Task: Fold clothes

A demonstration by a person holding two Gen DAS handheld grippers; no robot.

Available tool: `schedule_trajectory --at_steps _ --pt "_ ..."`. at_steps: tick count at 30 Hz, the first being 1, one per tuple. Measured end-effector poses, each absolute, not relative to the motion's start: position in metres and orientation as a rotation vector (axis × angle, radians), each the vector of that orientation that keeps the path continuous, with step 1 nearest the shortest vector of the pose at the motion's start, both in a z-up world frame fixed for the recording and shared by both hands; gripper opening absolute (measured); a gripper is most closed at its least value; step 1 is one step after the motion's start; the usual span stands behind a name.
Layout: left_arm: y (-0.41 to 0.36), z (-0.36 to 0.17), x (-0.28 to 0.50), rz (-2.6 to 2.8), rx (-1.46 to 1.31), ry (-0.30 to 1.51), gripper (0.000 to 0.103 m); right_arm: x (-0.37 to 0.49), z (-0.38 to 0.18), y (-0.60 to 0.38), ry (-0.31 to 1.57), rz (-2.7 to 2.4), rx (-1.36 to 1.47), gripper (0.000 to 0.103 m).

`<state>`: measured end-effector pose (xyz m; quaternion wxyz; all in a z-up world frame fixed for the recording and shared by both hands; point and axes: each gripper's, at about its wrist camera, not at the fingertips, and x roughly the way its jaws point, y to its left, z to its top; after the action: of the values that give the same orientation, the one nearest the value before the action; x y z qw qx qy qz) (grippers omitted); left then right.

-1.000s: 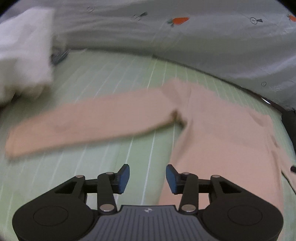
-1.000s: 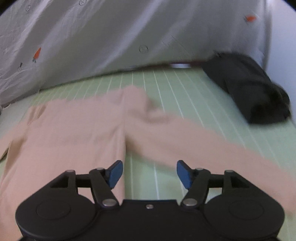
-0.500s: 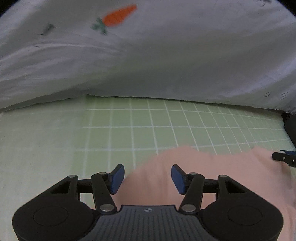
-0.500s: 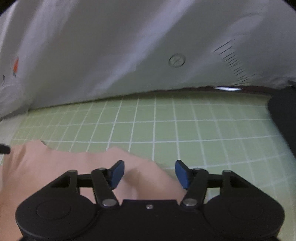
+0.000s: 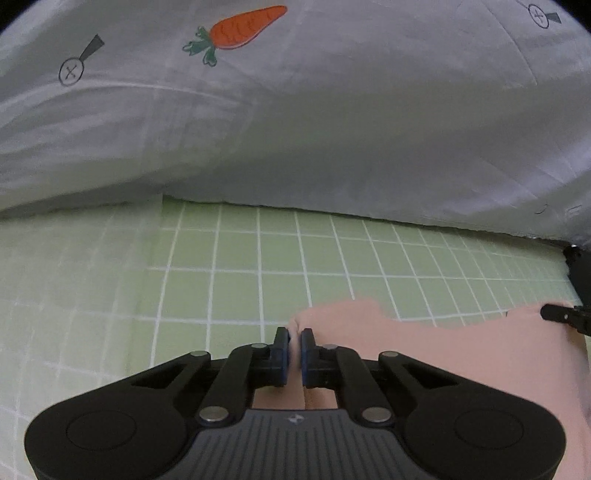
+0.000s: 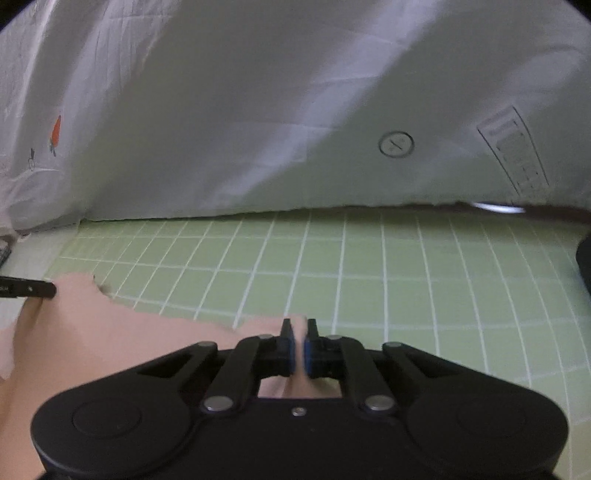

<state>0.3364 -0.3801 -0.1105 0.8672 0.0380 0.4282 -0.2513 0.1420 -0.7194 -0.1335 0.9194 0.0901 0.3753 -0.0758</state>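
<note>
Left gripper (image 5: pixel 294 338): low over the bed, pointing at the quilt, blue pads pinching the left top edge of the pale pink knit garment (image 5: pixel 461 354).
Right gripper (image 6: pixel 299 328): level with it, pads pressed onto the garment's right top edge.
Garment: stretched between both tongs, lying on the green white-checked bed sheet (image 5: pixel 280 258).
Beyond the tongs: white quilt (image 5: pixel 332 122) printed with an orange carrot (image 5: pixel 243 27).
Writing: none legible.

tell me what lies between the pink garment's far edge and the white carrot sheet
Only bare green grid mat separates the pink garment from the white carrot sheet, shown in both wrist views.
</note>
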Motion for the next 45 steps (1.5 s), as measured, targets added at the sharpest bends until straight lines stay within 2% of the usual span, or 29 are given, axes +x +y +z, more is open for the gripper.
schedule_trajectory --at_steps 5,7,8,9,10,11,13,14,18,21,31,39,45 --pt "-0.387 -0.124 0.34 -0.469 0.067 0.911 0.01 0.16 -0.153 -0.709 0.807 -0.189 0.06 0.006" --pt "-0.385 -0.12 0.339 -0.434 0.04 0.918 0.018 0.161 -0.15 -0.71 0.82 -0.196 0.068 0.01" --pt "-0.383 -0.116 0.338 -0.415 0.033 0.908 0.024 0.16 -0.147 -0.708 0.816 -0.221 0.045 0.027" --pt "-0.38 -0.112 0.335 -0.396 0.022 0.896 0.038 0.16 -0.143 -0.707 0.811 -0.245 0.022 0.042" --pt "-0.375 -0.106 0.331 -0.379 0.007 0.882 0.048 0.152 -0.138 -0.704 0.795 -0.259 0.022 0.078" --pt "-0.368 -0.1 0.325 -0.363 -0.013 0.868 0.052 0.144 -0.132 -0.701 0.78 -0.273 0.022 0.098" --pt "-0.35 -0.088 0.311 -0.331 -0.066 0.848 0.066 0.129 -0.121 -0.694 0.749 -0.301 0.022 0.099" --pt "-0.338 -0.083 0.301 -0.308 -0.091 0.842 0.068 0.121 -0.116 -0.691 0.734 -0.315 0.022 0.103" --pt "-0.291 -0.075 0.251 -0.198 -0.136 0.842 0.079 0.076 -0.113 -0.664 0.734 -0.316 0.09 0.103" --pt "-0.246 -0.083 0.207 -0.117 -0.187 0.88 0.082 0.039 -0.115 -0.64 0.75 -0.304 0.157 0.103" --pt "-0.133 -0.115 0.11 0.13 -0.262 0.928 0.084 -0.037 -0.145 -0.577 0.882 -0.281 0.151 0.103" --pt "-0.075 -0.123 0.108 0.209 -0.261 0.911 0.084 -0.078 -0.152 -0.555 0.87 -0.387 0.191 0.103" --pt "-0.05 -0.132 0.127 0.263 -0.249 0.891 0.084 -0.076 -0.155 -0.549 0.855 -0.441 0.204 0.103"
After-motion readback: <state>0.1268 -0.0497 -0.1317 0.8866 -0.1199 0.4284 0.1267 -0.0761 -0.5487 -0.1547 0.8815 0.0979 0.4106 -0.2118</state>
